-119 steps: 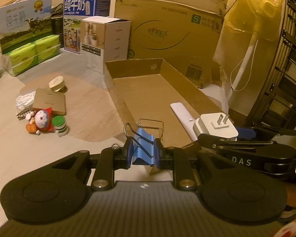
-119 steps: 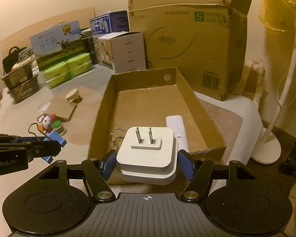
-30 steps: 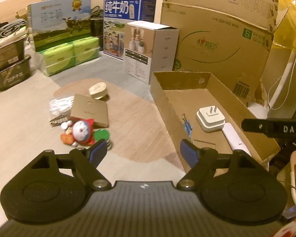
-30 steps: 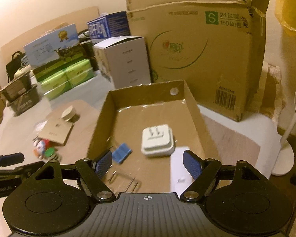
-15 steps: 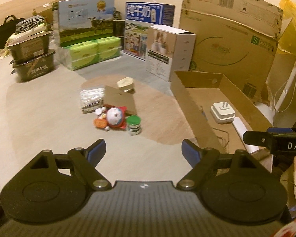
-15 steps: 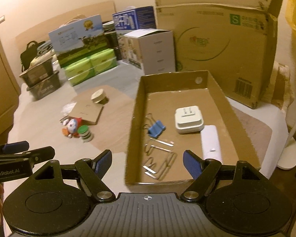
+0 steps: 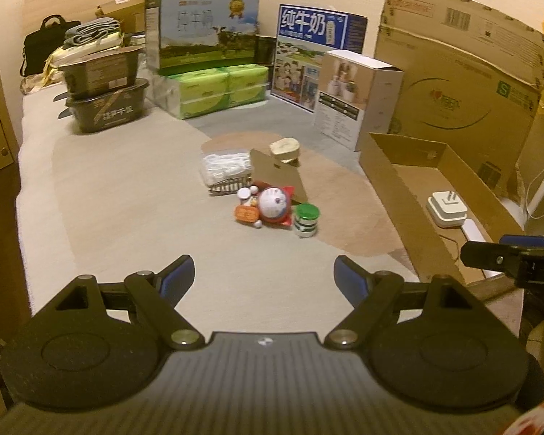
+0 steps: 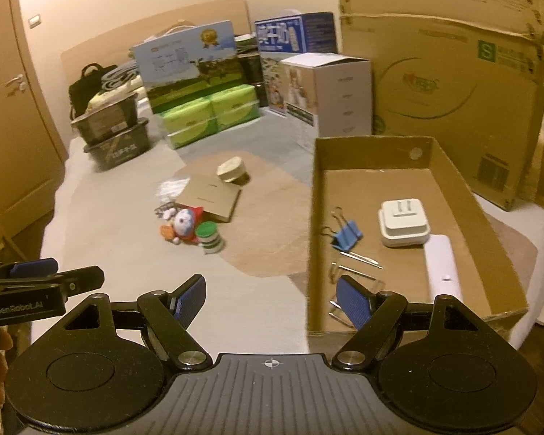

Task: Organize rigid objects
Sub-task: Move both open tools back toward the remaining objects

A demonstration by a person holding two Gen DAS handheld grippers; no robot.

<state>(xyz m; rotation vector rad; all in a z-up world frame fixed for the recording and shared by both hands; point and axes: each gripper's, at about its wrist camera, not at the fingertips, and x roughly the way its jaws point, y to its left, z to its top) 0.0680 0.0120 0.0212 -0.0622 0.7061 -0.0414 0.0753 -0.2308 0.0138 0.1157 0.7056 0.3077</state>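
A shallow cardboard tray (image 8: pixel 453 177) (image 7: pixel 391 188) on the right holds a white plug adapter (image 8: pixel 403 222) (image 7: pixel 447 209), a blue binder clip (image 8: pixel 346 236), a white remote (image 8: pixel 444 268) and several metal clips (image 8: pixel 355 257). A small pile lies left of it: a Doraemon toy (image 7: pixel 273 203) (image 8: pixel 185 222), a green-lidded tape stack (image 7: pixel 305 219) (image 8: pixel 208 237), a flat brown box (image 7: pixel 279 177) (image 8: pixel 210 197), a round wooden piece (image 7: pixel 285 148) (image 8: pixel 232 170) and a white packet (image 7: pixel 226 170). My left gripper (image 7: pixel 263 275) and right gripper (image 8: pixel 272 295) are open and empty, held back from the pile.
Along the back stand dark bins (image 7: pixel 105 87), green tissue packs (image 7: pixel 214 88), milk cartons (image 7: pixel 319 54), a white box (image 7: pixel 359 98) and a large cardboard box (image 7: pixel 460 83). A wooden door (image 8: pixel 14 108) is at the left. The right gripper's finger shows in the left wrist view (image 7: pixel 515 253).
Both grippers let go of the binder clip and the adapter in the tray, opened, and pulled back and leftward. The view now takes in the pile on the mat.
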